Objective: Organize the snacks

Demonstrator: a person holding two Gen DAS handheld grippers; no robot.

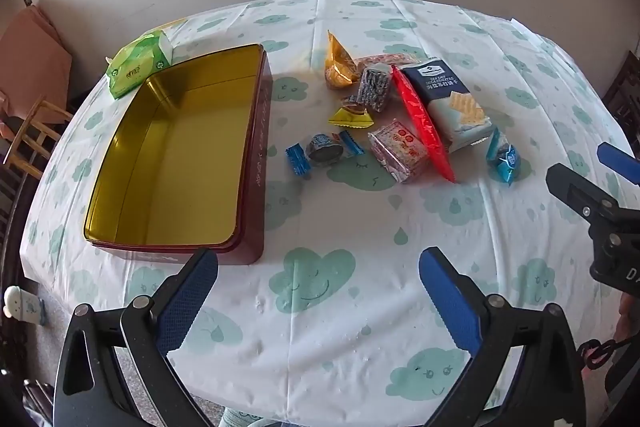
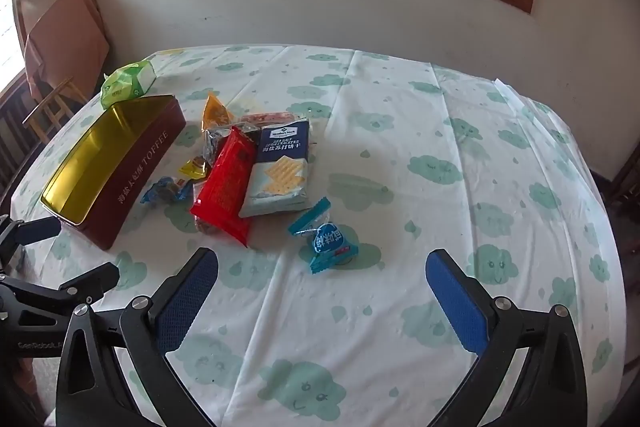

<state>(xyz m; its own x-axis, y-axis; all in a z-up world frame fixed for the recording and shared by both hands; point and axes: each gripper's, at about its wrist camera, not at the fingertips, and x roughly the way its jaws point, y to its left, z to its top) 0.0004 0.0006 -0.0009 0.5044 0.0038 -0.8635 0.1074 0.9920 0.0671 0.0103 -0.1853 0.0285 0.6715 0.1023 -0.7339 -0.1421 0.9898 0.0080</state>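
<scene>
Cloud-printed cloth covers the counter under a window. From the left wrist, the left gripper hangs spread wide, holding nothing; a maroon tin, gold-lined and empty, sits left of the snack pile, with two blue candies nearest. From the right wrist, the right gripper is likewise spread, one blue candy just ahead, beside the cracker pack and red packet.

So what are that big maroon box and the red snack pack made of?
The maroon box looks like painted metal, a tin: its gold inside is glossy and mirror-like, with thin rolled edges. The red snack pack looks like shiny plastic film, crinkled, catching highlights, with crimped ends. Neither can be confirmed by sight alone.
</scene>
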